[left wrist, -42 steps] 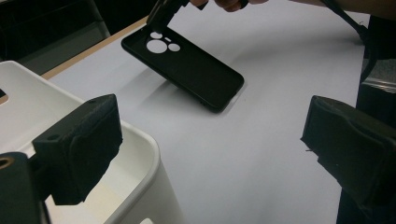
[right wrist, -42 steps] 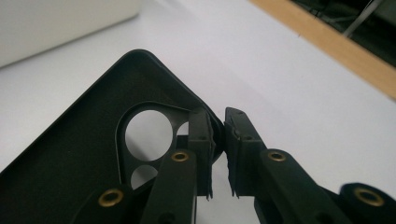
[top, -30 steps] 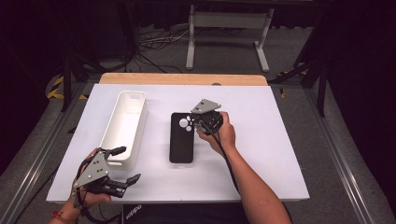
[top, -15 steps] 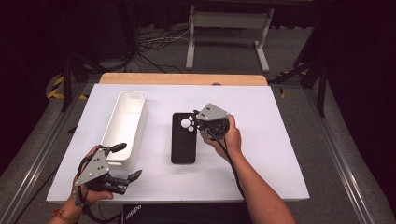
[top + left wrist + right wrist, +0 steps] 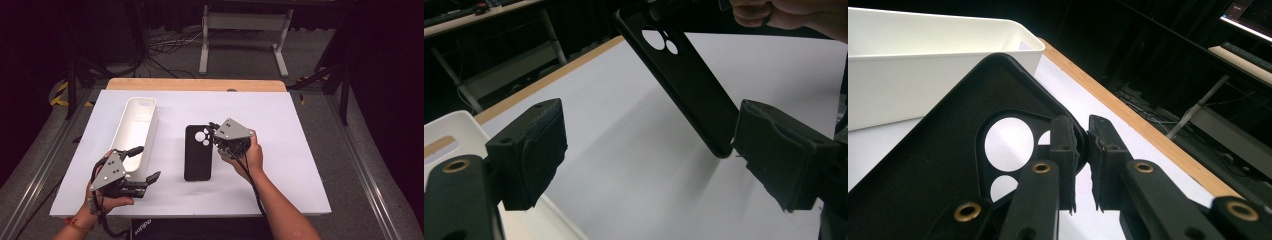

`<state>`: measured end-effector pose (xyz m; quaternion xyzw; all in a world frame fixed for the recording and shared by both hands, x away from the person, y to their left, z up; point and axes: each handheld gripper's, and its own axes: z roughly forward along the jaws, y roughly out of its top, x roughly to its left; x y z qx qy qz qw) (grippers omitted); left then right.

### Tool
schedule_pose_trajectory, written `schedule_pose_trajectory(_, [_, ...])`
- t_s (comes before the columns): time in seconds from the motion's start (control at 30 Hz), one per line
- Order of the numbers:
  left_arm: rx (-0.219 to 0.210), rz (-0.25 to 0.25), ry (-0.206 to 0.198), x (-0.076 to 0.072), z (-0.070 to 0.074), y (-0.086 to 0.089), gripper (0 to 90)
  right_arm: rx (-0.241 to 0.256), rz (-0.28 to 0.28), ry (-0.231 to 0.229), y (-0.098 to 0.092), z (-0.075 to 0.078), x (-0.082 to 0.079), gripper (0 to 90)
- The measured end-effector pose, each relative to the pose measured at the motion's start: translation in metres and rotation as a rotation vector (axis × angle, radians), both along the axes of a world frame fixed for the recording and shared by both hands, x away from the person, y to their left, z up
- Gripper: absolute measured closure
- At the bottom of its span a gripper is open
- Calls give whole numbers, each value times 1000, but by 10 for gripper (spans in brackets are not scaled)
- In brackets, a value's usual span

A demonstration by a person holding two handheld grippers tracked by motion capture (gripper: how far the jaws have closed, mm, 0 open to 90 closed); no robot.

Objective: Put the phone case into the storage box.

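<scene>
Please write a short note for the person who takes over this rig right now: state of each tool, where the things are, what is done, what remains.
Right tool: shut on the edge of the black phone case, at its end with the camera holes; that end is lifted off the white table, the other end seems to touch it.
Left tool: open, holding nothing, at the near end of the white bin.
Done: case gripped and tilted up.
Left, probably: carry the case to the bin, which looks empty; the left tool might help.

Matt black phone case, glossy white plastic bin.
</scene>
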<state>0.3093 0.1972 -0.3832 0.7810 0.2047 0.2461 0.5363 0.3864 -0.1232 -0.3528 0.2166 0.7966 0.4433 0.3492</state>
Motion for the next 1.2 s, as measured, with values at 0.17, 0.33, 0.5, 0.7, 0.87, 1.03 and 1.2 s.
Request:
schedule_pose_trajectory(0.17, [-8, -4, 7, 11, 7, -14, 162, -3, 6, -14, -3, 2, -8, 824])
schedule_pose_trajectory(0.33, [-17, -2, 13, 20, 12, -24, 207, -9, 10, -26, -4, 2, -13, 823])
schedule_pose_trajectory(0.5, [-20, -20, 21, 29, 23, -43, 225, -24, 5, -54, -3, 1, -19, 823])
schedule_pose_trajectory(0.7, [12, -11, 37, 41, 22, -65, 269, -51, -4, -85, 2, -3, -24, 823])
schedule_pose_trajectory(0.87, [25, 12, 60, 52, 20, -75, 345, -50, -6, -107, 2, -3, -27, 822])
schedule_pose_trajectory(1.03, [5, 10, 86, 57, 20, -75, 403, -92, -17, -163, 5, -5, -33, 822])
schedule_pose_trajectory(1.2, [3, 5, 93, 58, 19, -75, 449, -101, -7, -185, 9, -6, -37, 822])
